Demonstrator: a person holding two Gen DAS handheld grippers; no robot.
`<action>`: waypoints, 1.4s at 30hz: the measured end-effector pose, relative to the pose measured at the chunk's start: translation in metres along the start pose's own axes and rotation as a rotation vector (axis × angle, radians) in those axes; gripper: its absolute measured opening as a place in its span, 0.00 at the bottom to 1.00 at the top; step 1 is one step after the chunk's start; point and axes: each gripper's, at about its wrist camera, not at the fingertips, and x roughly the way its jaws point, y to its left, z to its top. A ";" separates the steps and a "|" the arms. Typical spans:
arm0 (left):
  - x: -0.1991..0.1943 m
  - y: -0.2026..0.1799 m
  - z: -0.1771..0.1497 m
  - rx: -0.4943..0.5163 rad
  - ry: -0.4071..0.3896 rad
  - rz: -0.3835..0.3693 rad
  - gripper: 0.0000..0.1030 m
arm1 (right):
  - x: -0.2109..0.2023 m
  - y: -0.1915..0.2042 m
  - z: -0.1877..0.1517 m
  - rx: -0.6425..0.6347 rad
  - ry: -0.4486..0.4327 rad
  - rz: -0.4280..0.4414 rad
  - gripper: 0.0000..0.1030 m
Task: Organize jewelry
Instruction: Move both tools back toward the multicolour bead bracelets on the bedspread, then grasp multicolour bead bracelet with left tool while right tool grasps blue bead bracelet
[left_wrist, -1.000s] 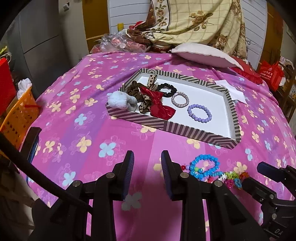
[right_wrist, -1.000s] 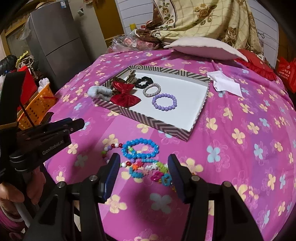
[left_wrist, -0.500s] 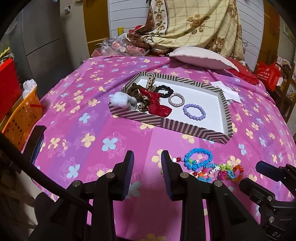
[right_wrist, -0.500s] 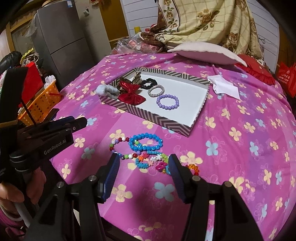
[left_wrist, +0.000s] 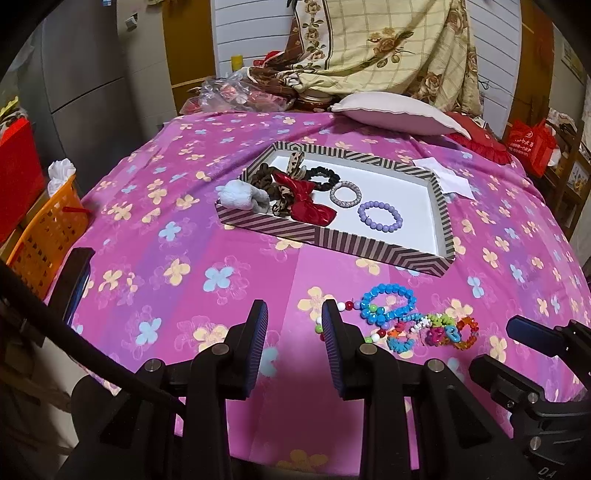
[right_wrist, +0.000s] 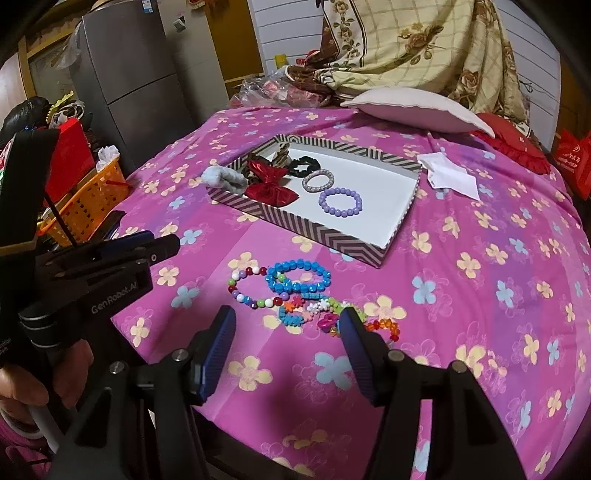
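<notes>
On the pink flowered bedsheet (right_wrist: 480, 229), a heap of colourful bead bracelets (right_wrist: 295, 291) lies at centre frame below the striped cardboard tray (right_wrist: 325, 232). The left gripper (left_wrist: 293, 325) has its jaws open and empty; the right gripper (right_wrist: 288, 328) is opening its jaws, nothing between them.

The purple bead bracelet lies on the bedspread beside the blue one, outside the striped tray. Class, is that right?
No. The purple bead bracelet lies inside the striped tray; only the blue one is on the bedspread, as the right wrist view shows.

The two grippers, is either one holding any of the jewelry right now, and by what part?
Nothing is held. The left gripper stands open and empty; the right gripper is opening, nothing between its jaws. The bead bracelets lie loose on the bedspread.
</notes>
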 end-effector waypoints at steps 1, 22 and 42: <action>0.000 0.000 0.000 0.000 0.000 0.001 0.50 | 0.000 0.000 -0.001 0.000 0.001 0.000 0.60; 0.044 0.037 -0.002 -0.144 0.163 -0.125 0.50 | 0.026 -0.036 -0.023 0.076 0.078 -0.032 0.61; 0.098 0.022 -0.007 -0.088 0.261 -0.095 0.55 | 0.125 -0.035 0.038 -0.090 0.184 -0.053 0.48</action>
